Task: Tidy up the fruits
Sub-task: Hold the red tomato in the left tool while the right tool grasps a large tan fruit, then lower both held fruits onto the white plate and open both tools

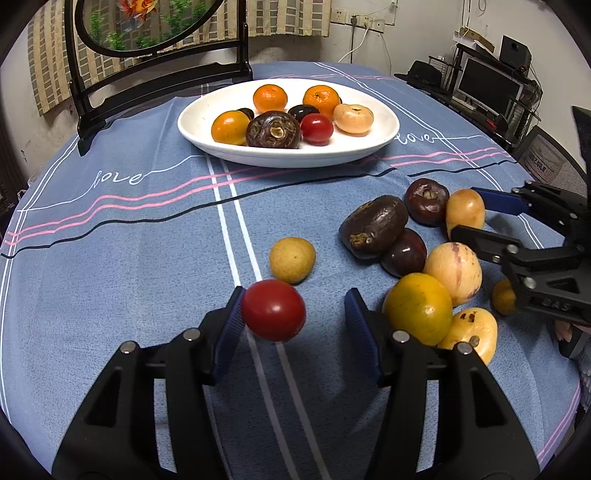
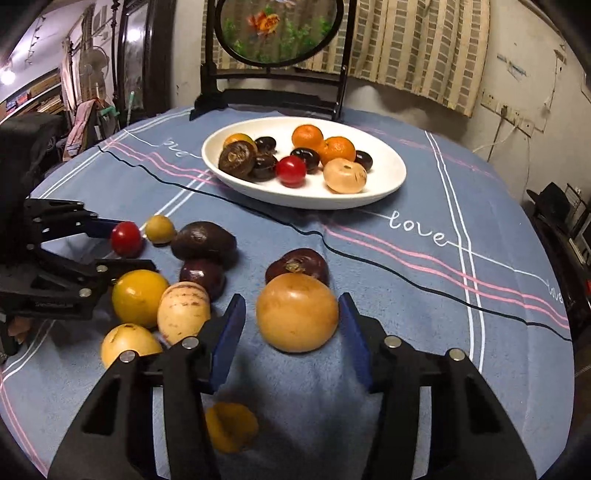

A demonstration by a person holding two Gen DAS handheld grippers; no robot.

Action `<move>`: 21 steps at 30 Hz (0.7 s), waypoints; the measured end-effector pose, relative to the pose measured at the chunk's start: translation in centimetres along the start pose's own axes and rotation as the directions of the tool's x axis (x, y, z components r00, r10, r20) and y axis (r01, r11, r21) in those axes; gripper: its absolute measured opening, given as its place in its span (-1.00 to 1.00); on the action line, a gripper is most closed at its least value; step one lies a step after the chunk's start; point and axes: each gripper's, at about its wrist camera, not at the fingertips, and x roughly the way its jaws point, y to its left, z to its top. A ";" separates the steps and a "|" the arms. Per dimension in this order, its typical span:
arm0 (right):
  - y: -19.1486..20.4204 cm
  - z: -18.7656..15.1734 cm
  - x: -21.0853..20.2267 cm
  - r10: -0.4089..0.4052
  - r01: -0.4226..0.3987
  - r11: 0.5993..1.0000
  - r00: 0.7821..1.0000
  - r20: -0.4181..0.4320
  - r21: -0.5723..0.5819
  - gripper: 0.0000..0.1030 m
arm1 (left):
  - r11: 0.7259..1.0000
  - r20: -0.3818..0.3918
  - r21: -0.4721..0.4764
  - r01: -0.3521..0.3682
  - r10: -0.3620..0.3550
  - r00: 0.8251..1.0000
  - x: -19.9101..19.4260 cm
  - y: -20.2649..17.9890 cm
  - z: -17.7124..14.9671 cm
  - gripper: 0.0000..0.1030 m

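Observation:
My left gripper (image 1: 295, 297) stands open around a red tomato (image 1: 273, 310) on the blue cloth; the tomato touches the left pad and a gap shows at the right pad. My right gripper (image 2: 292, 300) brackets a round tan fruit (image 2: 297, 321) lying on the cloth. Its right pad is against the fruit, and a thin strip of cloth shows at the left pad. A white oval plate (image 1: 192, 125) farther back holds oranges, dark chestnut-like fruits, a red tomato and a pale fruit. In the left wrist view the right gripper (image 1: 466, 211) reaches in from the right.
Loose fruit lies between the grippers: a yellow orange (image 1: 417, 308), a striped pale fruit (image 1: 453, 273), dark brown fruits (image 1: 373, 225), a small yellow-green one (image 1: 291, 259). A framed round fish screen (image 2: 277, 33) stands behind the plate. Bare cloth lies left of the left gripper.

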 end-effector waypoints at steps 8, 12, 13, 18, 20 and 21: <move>-1.7 0.1 0.7 0.057 -0.055 0.996 0.998 -0.025 0.077 -0.13 | 0.999 0.015 -0.049 0.000 0.000 1.000 -0.3 1.1 0.0 -0.38; -2.1 -0.1 0.4 0.097 -0.095 0.990 0.995 -0.016 0.102 -0.14 | 0.999 0.021 -0.054 -0.002 0.003 1.000 -0.4 1.2 0.0 -0.40; -2.3 -0.2 0.4 0.107 -0.105 0.988 0.994 -0.013 0.114 -0.14 | 0.999 0.028 -0.054 -0.005 0.006 1.000 -0.6 1.2 -0.1 -0.41; -3.1 -0.5 -0.6 0.134 -0.136 0.977 0.991 0.021 0.163 -0.15 | 0.997 0.095 -0.080 -0.019 0.026 0.995 -2.1 1.6 0.1 -0.41; -3.6 -0.3 -1.3 0.138 -0.145 0.972 0.989 0.049 0.183 -0.14 | 0.997 0.125 -0.079 -0.021 0.031 0.992 -2.9 1.5 0.6 -0.41; -3.8 -0.2 -1.5 0.145 -0.155 0.967 0.987 0.063 0.200 -0.14 | 0.997 0.138 -0.080 -0.019 0.030 0.990 -3.3 1.3 1.1 -0.41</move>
